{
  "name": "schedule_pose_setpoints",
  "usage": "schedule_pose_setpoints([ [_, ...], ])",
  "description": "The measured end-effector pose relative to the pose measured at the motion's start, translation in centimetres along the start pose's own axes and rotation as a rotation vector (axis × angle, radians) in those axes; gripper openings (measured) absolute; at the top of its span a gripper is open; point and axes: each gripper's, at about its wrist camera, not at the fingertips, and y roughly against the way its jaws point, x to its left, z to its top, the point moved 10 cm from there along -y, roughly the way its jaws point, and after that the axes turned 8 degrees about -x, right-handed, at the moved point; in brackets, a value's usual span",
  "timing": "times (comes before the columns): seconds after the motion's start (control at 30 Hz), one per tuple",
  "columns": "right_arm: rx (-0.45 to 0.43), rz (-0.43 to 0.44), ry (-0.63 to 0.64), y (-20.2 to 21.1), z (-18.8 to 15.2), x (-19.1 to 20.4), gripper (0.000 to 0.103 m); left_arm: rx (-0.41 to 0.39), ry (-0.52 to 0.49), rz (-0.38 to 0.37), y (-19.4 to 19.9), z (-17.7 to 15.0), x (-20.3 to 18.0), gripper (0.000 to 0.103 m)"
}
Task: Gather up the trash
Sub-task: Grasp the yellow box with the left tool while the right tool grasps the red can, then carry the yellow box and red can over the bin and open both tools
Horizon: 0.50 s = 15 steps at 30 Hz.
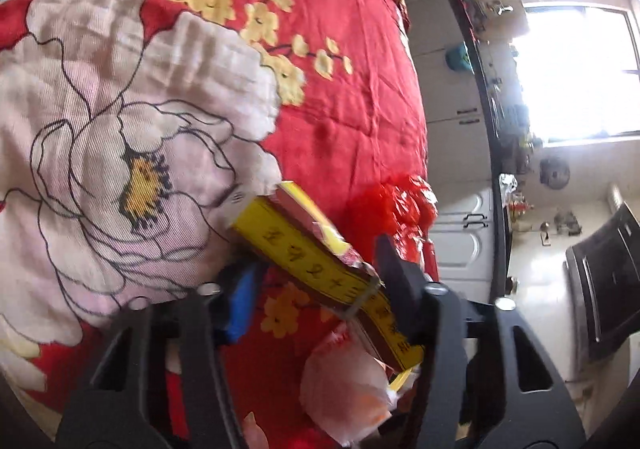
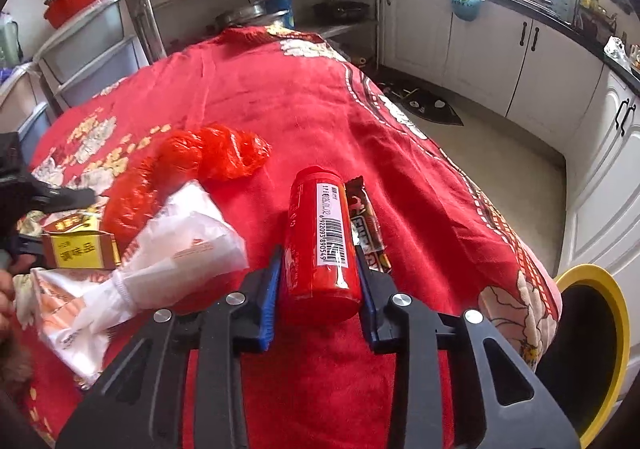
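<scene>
So the right gripper (image 2: 320, 269) has its jaws clamped on a red canister (image 2: 320, 237) with a white barcode label, lying on its side on the red floral tablecloth (image 2: 280, 97) with the cap end pointing away. A dark snack wrapper (image 2: 366, 221) lies just beside it on the right, touching or nearly so.

To the left there's a white plastic bag (image 2: 160, 257) with orange print, a crumpled red plastic bag (image 2: 192, 169) behind it, and a yellow-and-brown seasoning box (image 2: 80, 249) next to those. A yellow-rimmed bin (image 2: 600, 349) sits off the table's right edge, down low.

In the left wrist view, the left gripper (image 1: 316, 289) has its jaws wide apart, and the seasoning box (image 1: 316, 261) sits between them at an angle (it's right up against the right-hand finger, can't tell if it actually touches). The white bag (image 1: 344, 389) and the red bag (image 1: 392, 205) are both close to it.
</scene>
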Motion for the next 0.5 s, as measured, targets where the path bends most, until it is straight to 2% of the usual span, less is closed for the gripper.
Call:
schedule_pose_setpoints([
  [0.2, -0.034, 0.026, -0.026, 2.0, 0.2, 0.4, 0.031, -0.030, -0.022, -0.034, 1.1, 0.8, -0.7, 0.030],
  [0.37, -0.068, 0.054, -0.064, 4.0, 0.5, 0.6, 0.031, -0.104, -0.139, -0.048, 3.2, 1.6, -3.4, 0.023],
  [0.5, -0.094, 0.068, -0.091, 5.7, 0.7, 0.4, 0.031, -0.149, -0.239, -0.064, 4.8, 1.4, -6.2, 0.021],
])
